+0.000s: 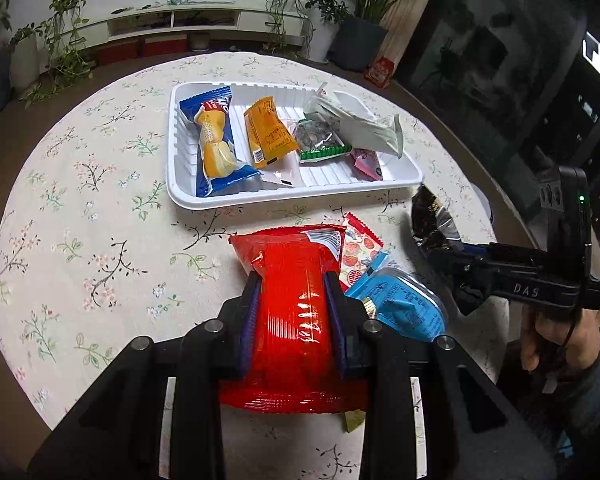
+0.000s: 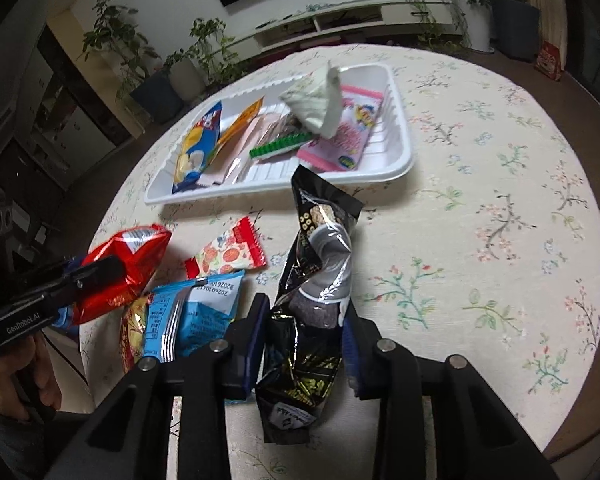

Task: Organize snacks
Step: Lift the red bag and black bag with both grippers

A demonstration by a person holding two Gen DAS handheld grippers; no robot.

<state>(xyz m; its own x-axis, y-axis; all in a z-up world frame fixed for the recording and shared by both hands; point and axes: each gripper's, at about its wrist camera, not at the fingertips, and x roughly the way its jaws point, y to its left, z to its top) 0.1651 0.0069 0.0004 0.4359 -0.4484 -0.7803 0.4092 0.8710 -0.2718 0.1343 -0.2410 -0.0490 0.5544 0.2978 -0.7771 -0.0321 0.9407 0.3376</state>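
My left gripper (image 1: 292, 280) is shut on a red snack bag (image 1: 296, 320) and holds it above the near part of the table. In the right wrist view that red snack bag (image 2: 136, 248) hangs at the left in the left gripper (image 2: 100, 276). My right gripper (image 2: 306, 308) is shut on a black snack bag (image 2: 324, 232), whose top sticks up toward the white tray (image 2: 380, 178). The tray (image 1: 228, 200) holds blue-yellow (image 1: 216, 140), orange (image 1: 268, 132), green (image 1: 320, 142), white (image 1: 364, 124) and pink (image 1: 368, 164) packets. A strawberry-print packet (image 1: 360, 248) and a light blue packet (image 1: 404, 308) lie loose on the cloth.
The round table wears a floral cloth (image 1: 100, 200), and its edge curves close on the right (image 1: 472, 168). A person's hand (image 1: 548, 336) grips the right tool. Potted plants and a white low cabinet (image 1: 172, 20) stand beyond the table.
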